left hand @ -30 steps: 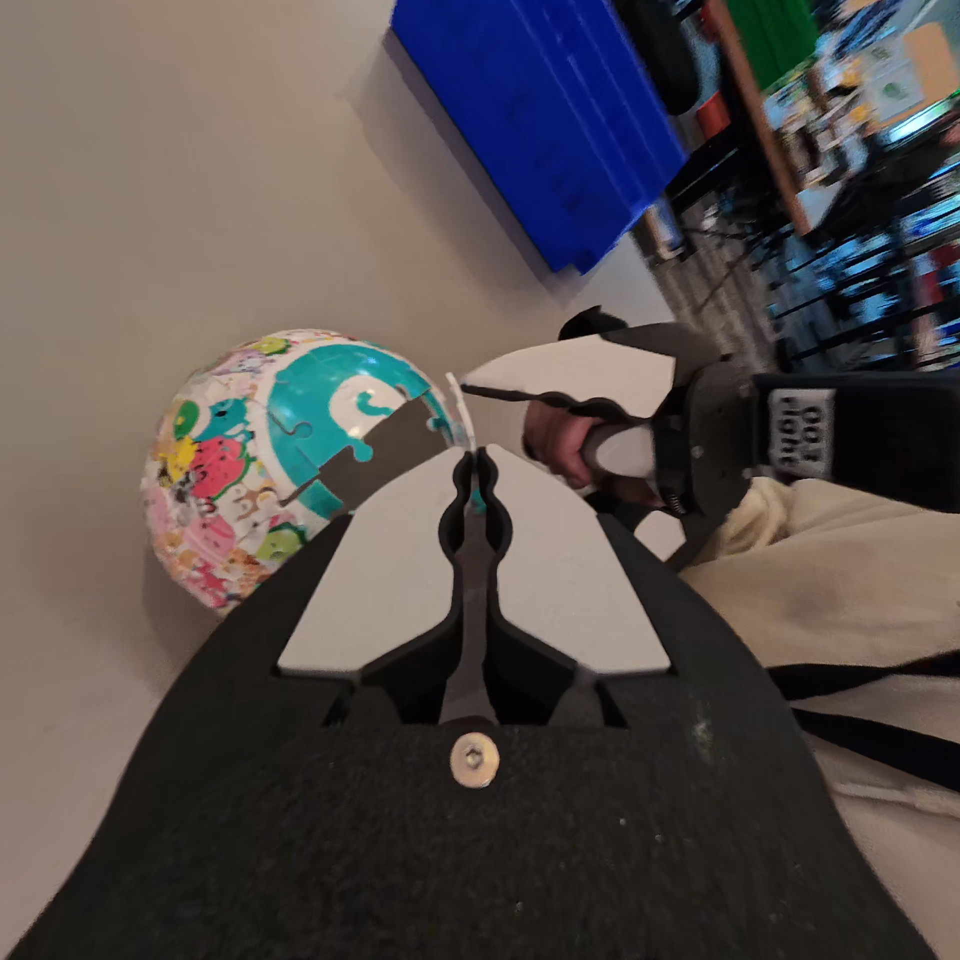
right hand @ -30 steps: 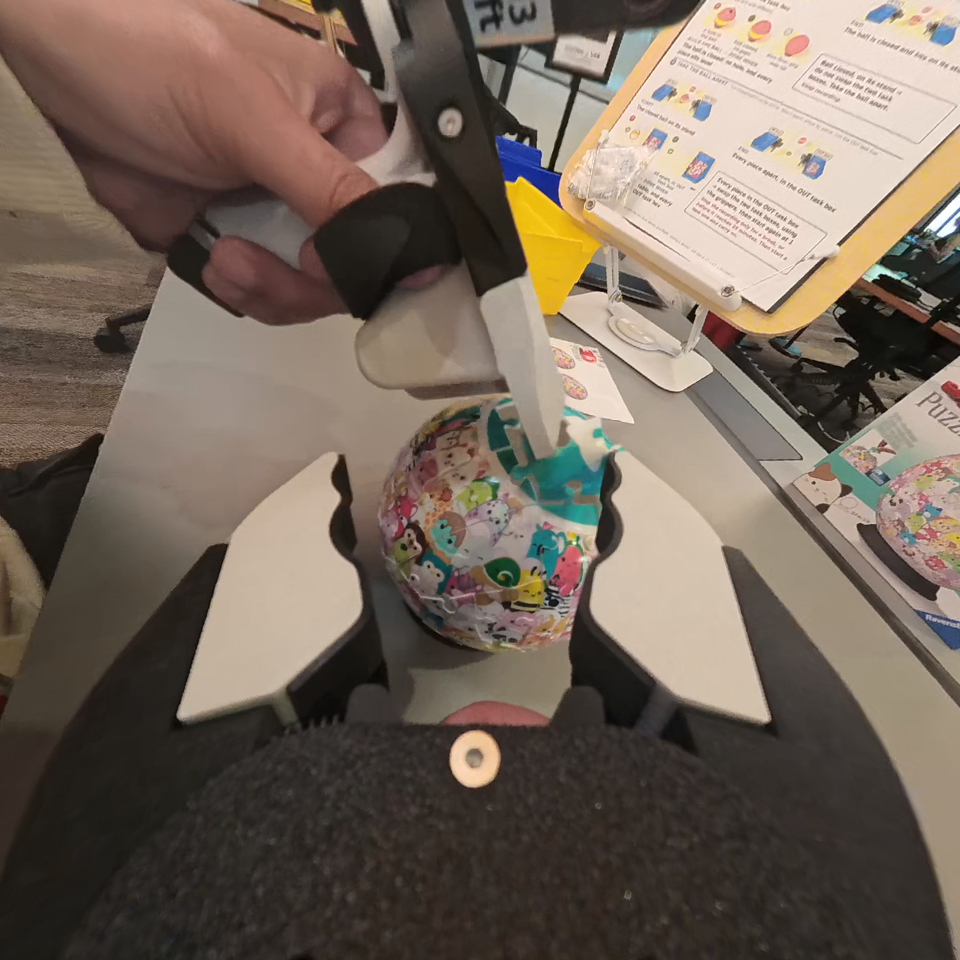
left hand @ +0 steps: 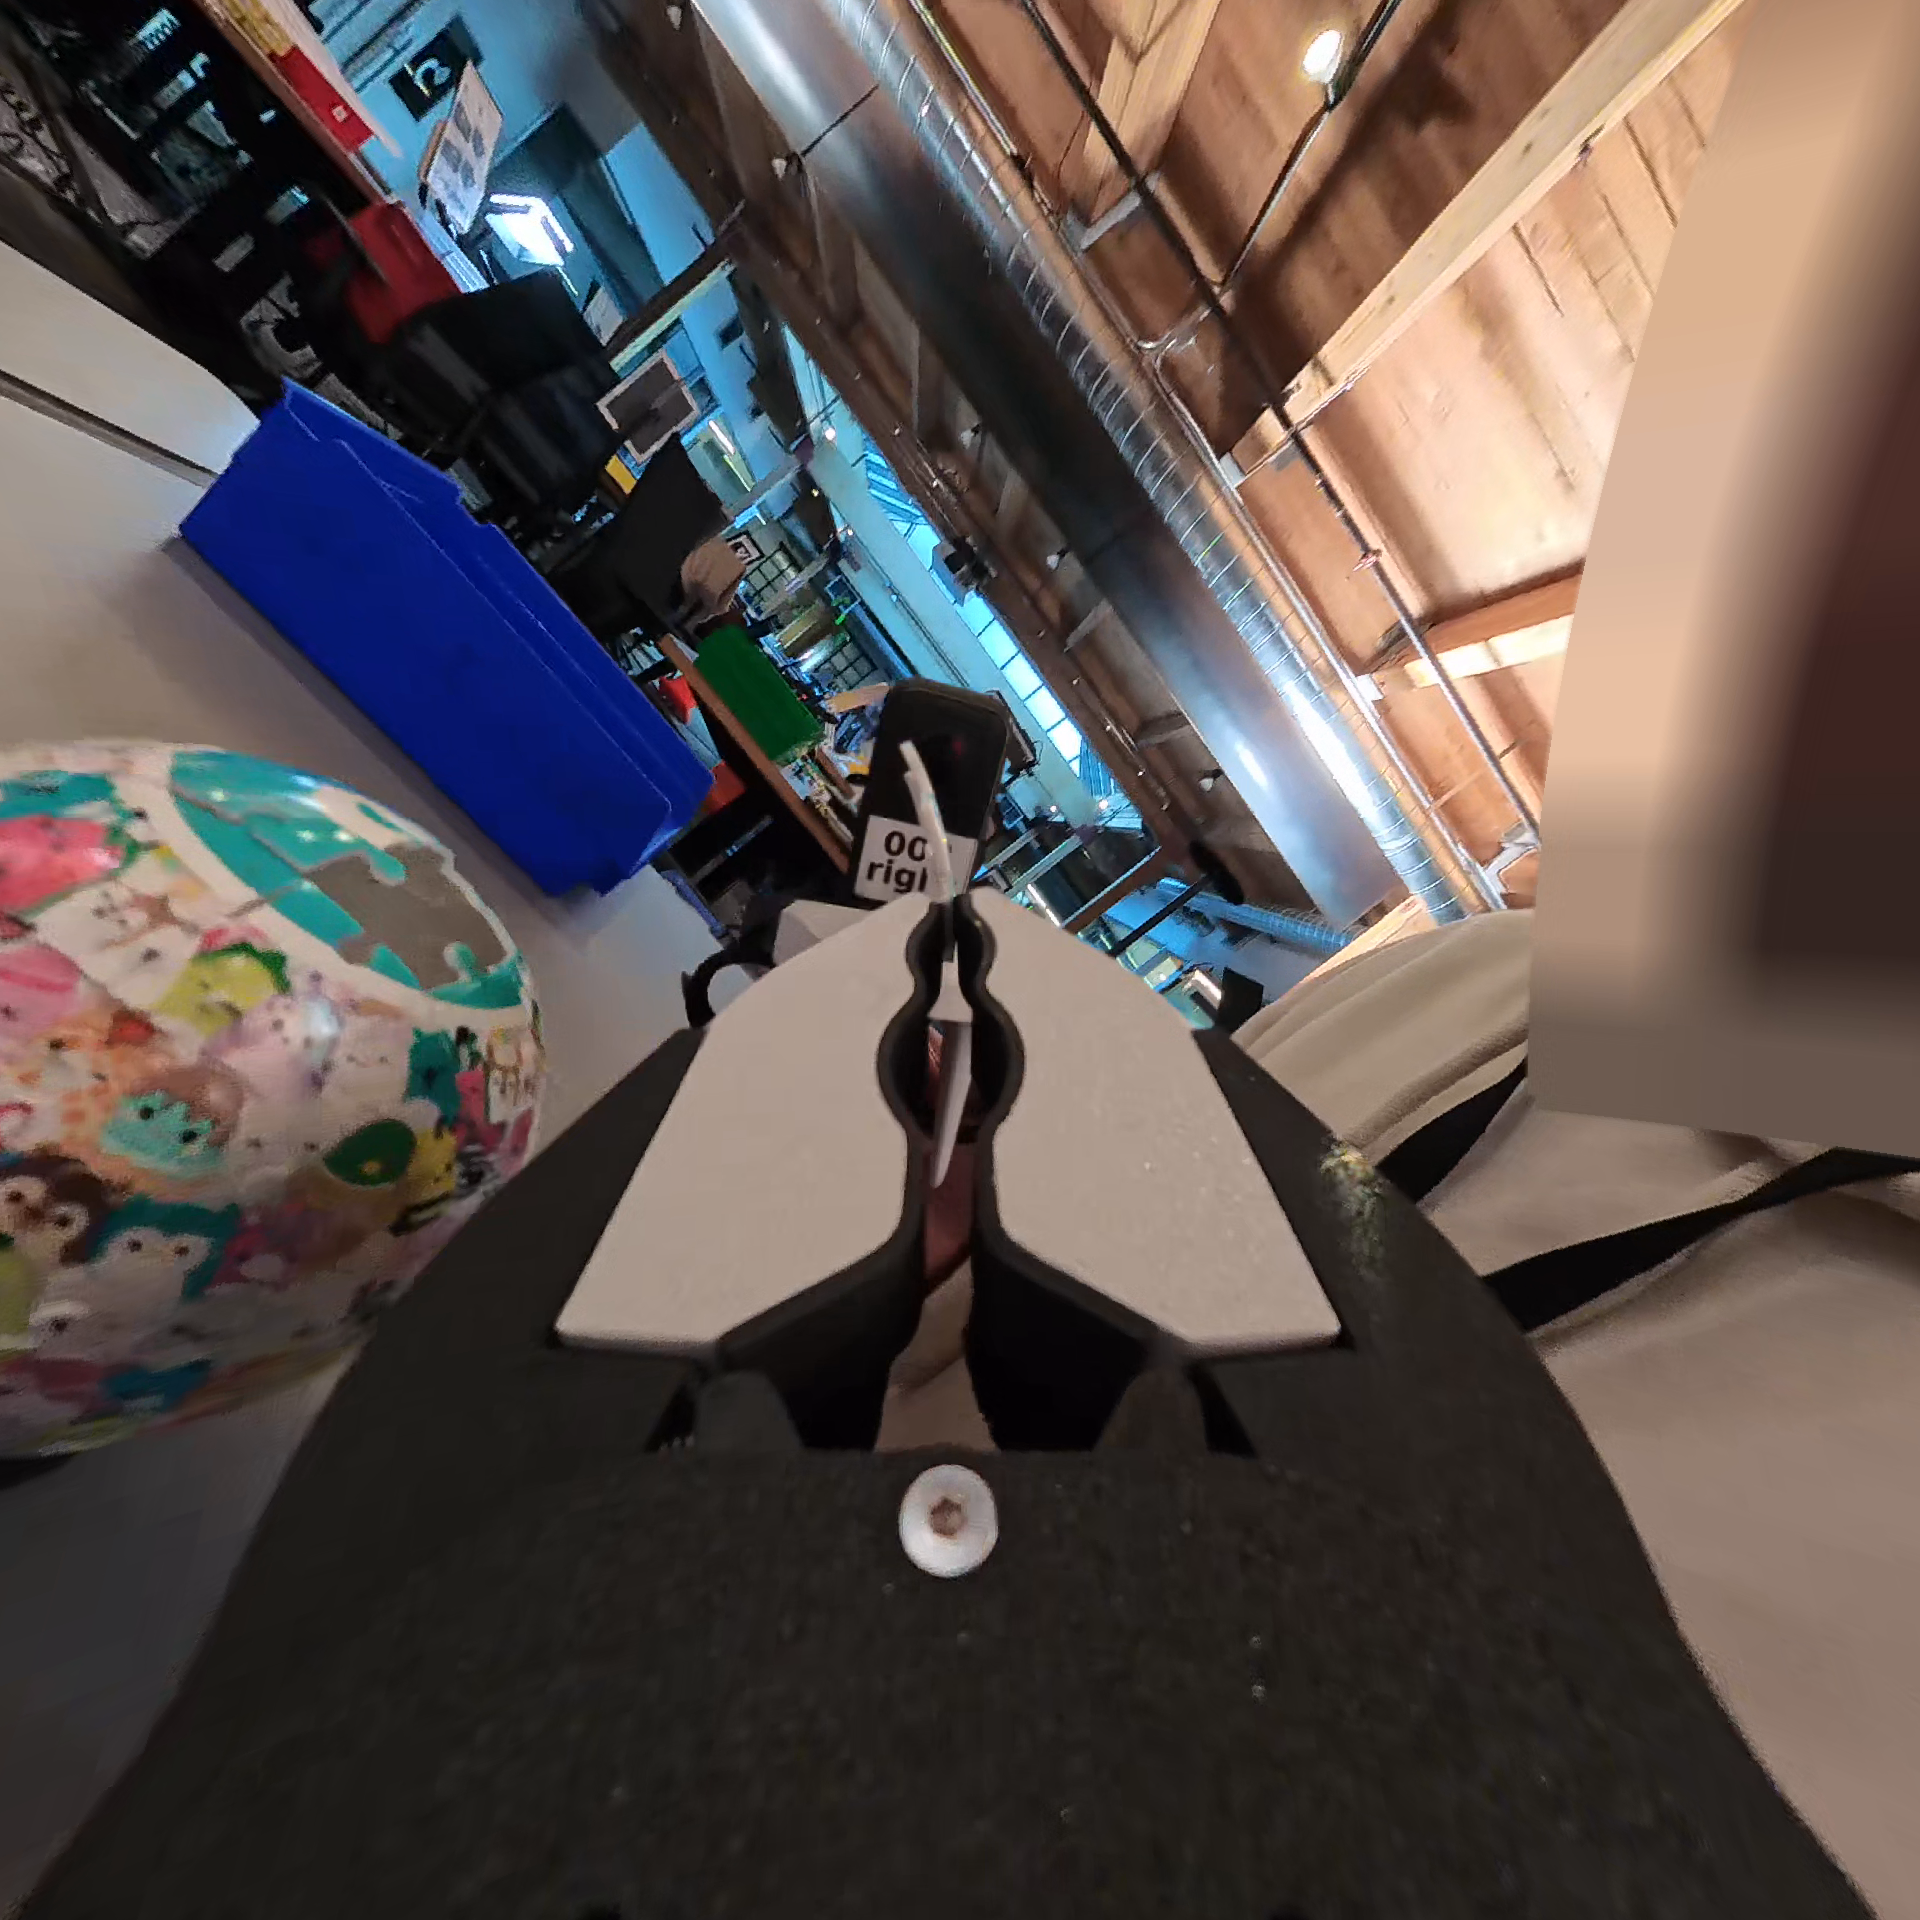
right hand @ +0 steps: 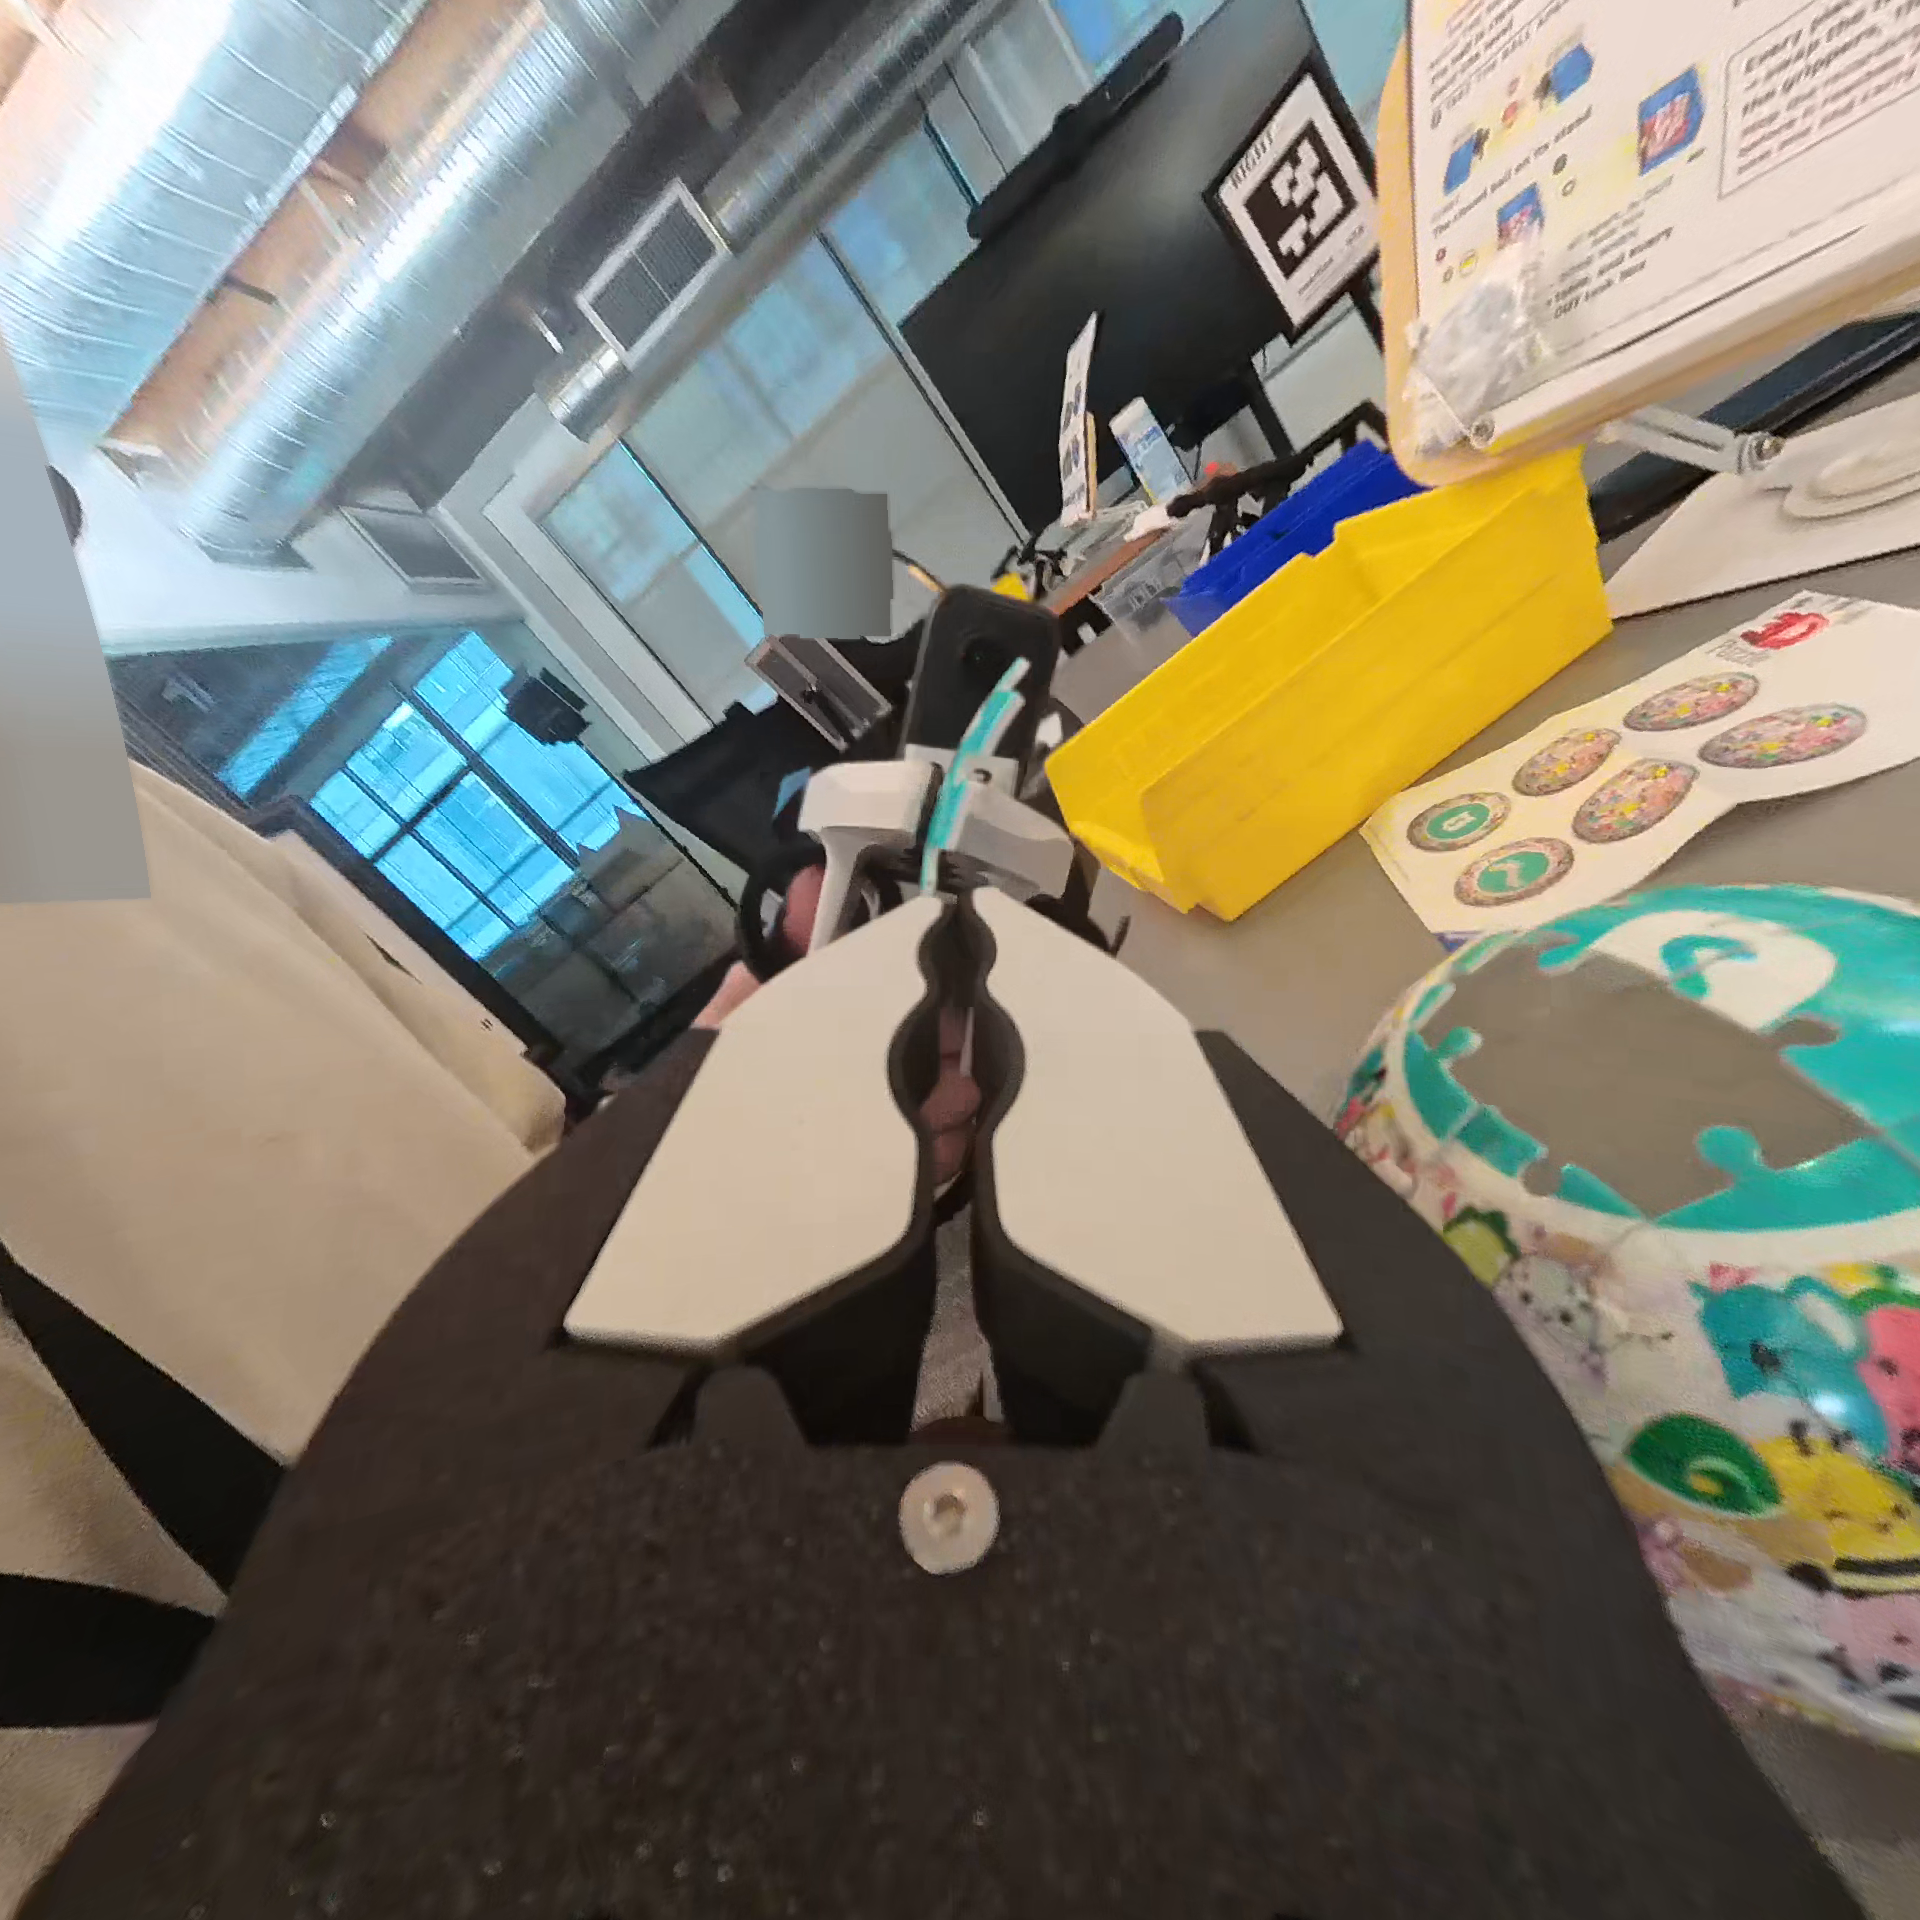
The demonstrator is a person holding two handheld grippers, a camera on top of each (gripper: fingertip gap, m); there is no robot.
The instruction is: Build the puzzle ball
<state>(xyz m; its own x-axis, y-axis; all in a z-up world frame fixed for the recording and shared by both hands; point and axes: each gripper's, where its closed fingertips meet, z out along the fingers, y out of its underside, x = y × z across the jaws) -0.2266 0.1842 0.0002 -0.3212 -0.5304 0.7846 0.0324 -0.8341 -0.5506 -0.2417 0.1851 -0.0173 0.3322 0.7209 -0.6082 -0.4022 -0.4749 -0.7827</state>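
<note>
You had both claws pinched on one thin puzzle piece (right hand: 971, 774) — left gripper (left hand: 951, 920) and right gripper (right hand: 956, 914) tip to tip at frame centre. The puzzle ball (right hand: 1662, 1195) sat lower right, gap upward; you needed one claw to release before seating it.

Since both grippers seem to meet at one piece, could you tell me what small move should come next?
Probably open the left gripper: it and the right gripper both pinch the same teal puzzle piece, and the puzzle ball's gap lies open beside the right one.
</note>
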